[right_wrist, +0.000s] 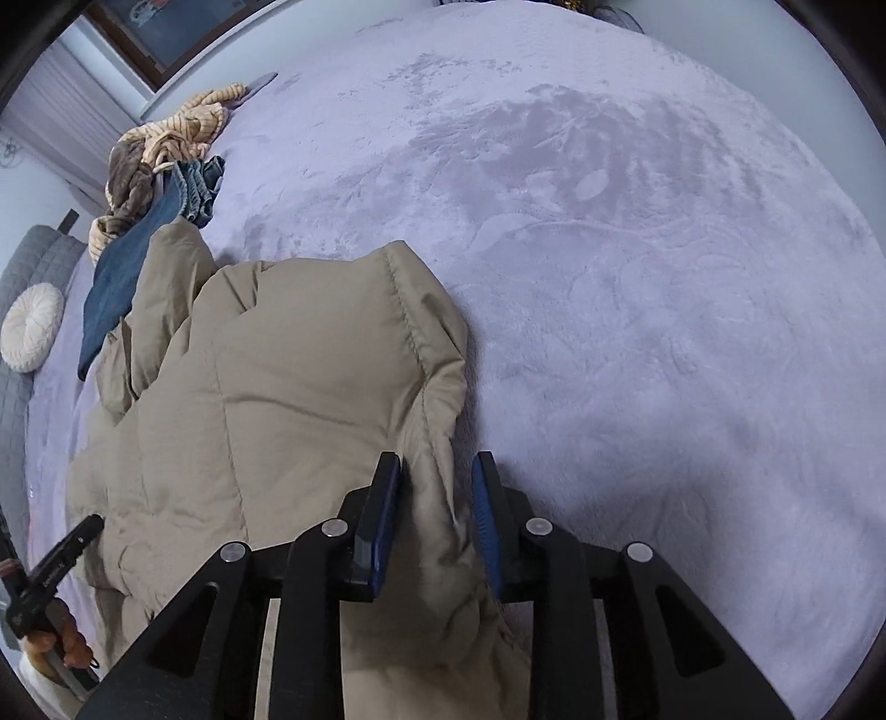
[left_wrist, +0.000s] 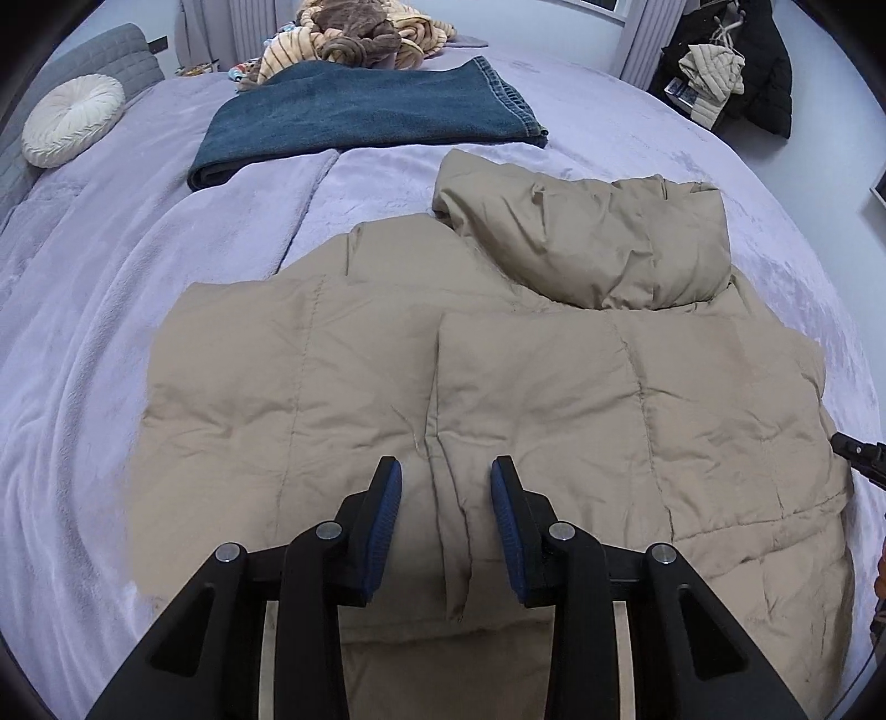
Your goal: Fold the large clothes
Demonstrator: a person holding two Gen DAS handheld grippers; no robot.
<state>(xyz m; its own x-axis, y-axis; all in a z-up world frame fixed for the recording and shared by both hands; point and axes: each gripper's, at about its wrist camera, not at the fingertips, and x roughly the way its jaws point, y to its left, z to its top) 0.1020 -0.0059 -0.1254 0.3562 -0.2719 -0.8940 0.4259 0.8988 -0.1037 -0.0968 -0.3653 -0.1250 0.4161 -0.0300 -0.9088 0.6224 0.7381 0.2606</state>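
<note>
A tan puffer jacket [left_wrist: 387, 387] lies spread on the lavender bed, its hood [left_wrist: 587, 238] at the far end and one side folded over the middle. My left gripper [left_wrist: 446, 471] is open above the jacket's near hem, over the folded edge, holding nothing. In the right wrist view my right gripper [right_wrist: 434, 465] is open with its blue pads on either side of the jacket's raised right edge [right_wrist: 426, 387]; the fabric sits between the jaws but they are apart. The left gripper's tip [right_wrist: 61, 559] shows at the lower left there.
Folded dark jeans [left_wrist: 365, 116] lie beyond the jacket, with a striped plush pile [left_wrist: 354, 39] behind. A round white cushion [left_wrist: 72, 119] sits at the far left by the grey headboard. Dark clothes [left_wrist: 736, 72] hang at the far right. Lavender blanket [right_wrist: 637, 277] spreads to the right.
</note>
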